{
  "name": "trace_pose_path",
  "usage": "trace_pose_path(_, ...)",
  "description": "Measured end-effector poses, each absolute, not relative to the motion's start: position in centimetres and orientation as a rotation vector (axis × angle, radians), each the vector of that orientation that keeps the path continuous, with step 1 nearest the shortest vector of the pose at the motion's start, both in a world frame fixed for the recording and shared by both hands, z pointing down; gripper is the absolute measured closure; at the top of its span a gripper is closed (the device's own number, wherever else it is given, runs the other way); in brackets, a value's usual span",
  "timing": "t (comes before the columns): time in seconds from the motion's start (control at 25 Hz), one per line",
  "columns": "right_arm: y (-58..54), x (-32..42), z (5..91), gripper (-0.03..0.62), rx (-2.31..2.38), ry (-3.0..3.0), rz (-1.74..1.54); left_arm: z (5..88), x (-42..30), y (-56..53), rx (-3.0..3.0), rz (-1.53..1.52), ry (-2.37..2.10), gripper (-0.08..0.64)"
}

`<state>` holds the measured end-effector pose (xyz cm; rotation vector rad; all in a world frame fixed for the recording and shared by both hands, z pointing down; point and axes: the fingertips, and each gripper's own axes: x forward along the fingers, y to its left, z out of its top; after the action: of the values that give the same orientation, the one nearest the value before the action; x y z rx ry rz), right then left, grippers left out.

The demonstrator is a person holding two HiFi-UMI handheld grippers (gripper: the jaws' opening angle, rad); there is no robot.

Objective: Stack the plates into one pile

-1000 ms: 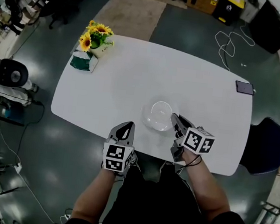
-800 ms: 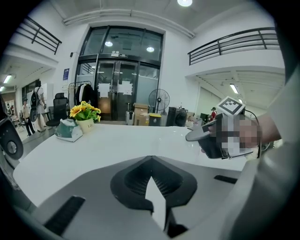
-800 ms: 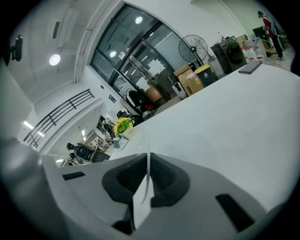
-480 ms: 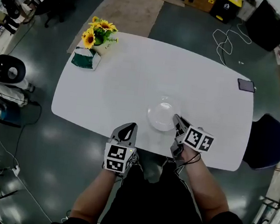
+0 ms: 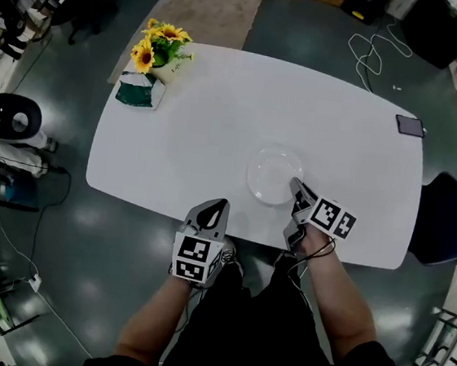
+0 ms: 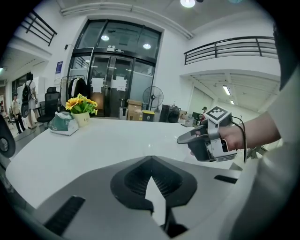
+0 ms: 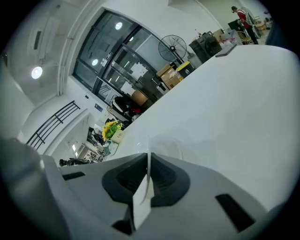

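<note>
A clear glass plate (image 5: 274,174) lies low over the white table (image 5: 220,111), right of the middle and near the front edge. My right gripper (image 5: 297,187) is shut on its near right rim. In the right gripper view the thin rim (image 7: 148,165) runs edge-on between the closed jaws of the right gripper (image 7: 147,157), and the plate's faint disc (image 7: 164,146) spreads beyond them. My left gripper (image 5: 218,207) hangs shut and empty at the table's front edge, left of the plate. In the left gripper view its tips (image 6: 151,160) meet, with the right gripper (image 6: 186,138) off to the right.
A vase of sunflowers (image 5: 164,44) and a green and white packet (image 5: 138,92) stand at the far left corner. A dark phone (image 5: 410,125) lies at the far right edge. A blue chair (image 5: 446,219) stands right of the table.
The right gripper has sunk with the plate, which went from tilted up to nearly flat over the table. The left gripper has shifted a little and stays shut.
</note>
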<state>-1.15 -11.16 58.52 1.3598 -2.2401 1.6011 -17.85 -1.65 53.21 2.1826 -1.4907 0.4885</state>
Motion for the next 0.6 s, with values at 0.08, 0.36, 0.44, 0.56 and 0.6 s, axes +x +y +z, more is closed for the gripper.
trace_pose_path(0.08, -11.4, -1.1, 58.9, 0.563, 1.379, -2.233, 1.61, 53.3, -18.0, -1.6, 2.187, 0.494, -1.482, 0.541)
trace_pose_path(0.36, -12.1, -0.6, 60.0, 0.529, 1.405, -2.196, 1.431, 53.8, -18.4, -1.4, 2.186, 0.509, -1.448, 0.541)
trace_pose_path(0.44, -12.4, -0.5, 60.1, 0.507, 1.406, -2.19, 1.292, 54.0, -18.4, -1.5, 2.188, 0.513, -1.437, 0.541)
trace_pose_path(0.56, -12.7, -0.5, 60.5, 0.486, 1.408, -2.173, 1.127, 54.3, -18.4, -1.6, 2.191, 0.519, -1.421, 0.541)
trace_pose_path(0.6, -12.8, -0.5, 60.7, 0.481, 1.407, -2.163, 1.08, 54.3, -18.4, -1.7, 2.19, 0.521, -1.419, 0.541)
